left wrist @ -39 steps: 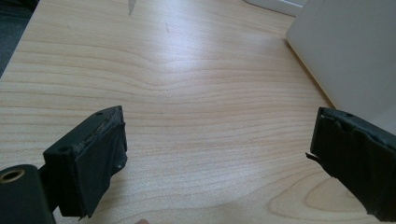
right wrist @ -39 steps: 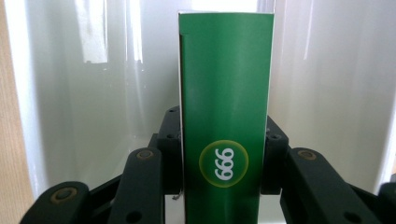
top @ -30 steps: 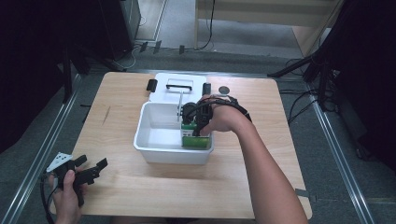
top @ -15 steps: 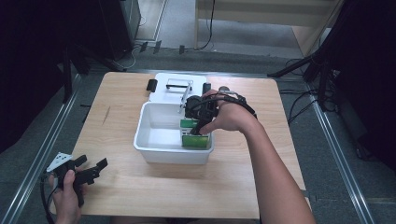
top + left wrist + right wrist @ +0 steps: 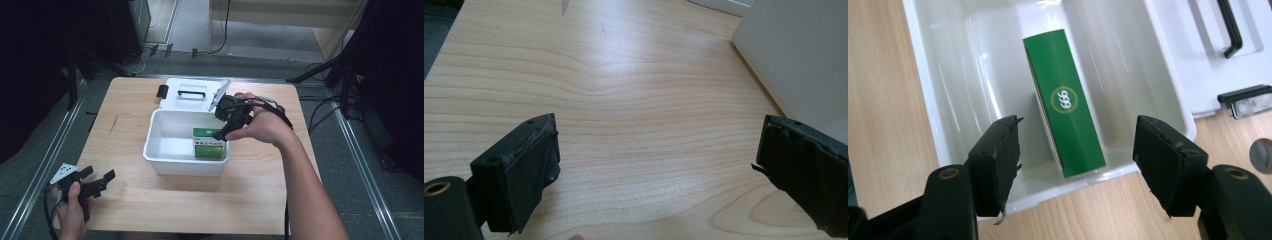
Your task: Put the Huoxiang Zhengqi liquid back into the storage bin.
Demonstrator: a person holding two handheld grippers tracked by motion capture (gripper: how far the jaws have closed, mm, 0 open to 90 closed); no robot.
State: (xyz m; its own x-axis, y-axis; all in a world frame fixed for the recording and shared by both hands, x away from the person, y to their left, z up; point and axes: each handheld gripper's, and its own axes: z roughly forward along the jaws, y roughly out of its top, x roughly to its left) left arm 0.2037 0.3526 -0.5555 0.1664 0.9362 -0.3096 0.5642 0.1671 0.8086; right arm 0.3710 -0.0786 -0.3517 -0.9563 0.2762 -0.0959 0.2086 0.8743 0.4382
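Carton [image 5: 1064, 102], green, rectangular, smooth printed card with a white ring emblem reading "666" as seen, lies inside the white plastic tub [image 5: 923, 95], below and between the jaws of the right gripper [image 5: 1075, 165], touching neither pad. In the high view the same carton [image 5: 209, 145] rests against the tub's right-hand wall, its pale label face toward the camera. Those jaws have just been opening and stand released, nothing clamped between them; the pads are black, blocky, with a matte, slightly ragged facing.

Tub [image 5: 165, 162]: glossy moulded plastic, rounded corners, thin rolled rim. Beyond it lies its flat white lid [image 5: 192, 95], bearing a black bar handle [image 5: 191, 92]; a black latch [image 5: 1245, 95] lies beside the right jaw in the right gripper view.

Left gripper [image 5: 95, 182] sits well apart near the table's front corner, held in a hand [image 5: 72, 207]. Its jaws are spread wide and empty over bare, pale wood-grain table [image 5: 624, 100], the tub's white wall just beyond the right-hand jaw.
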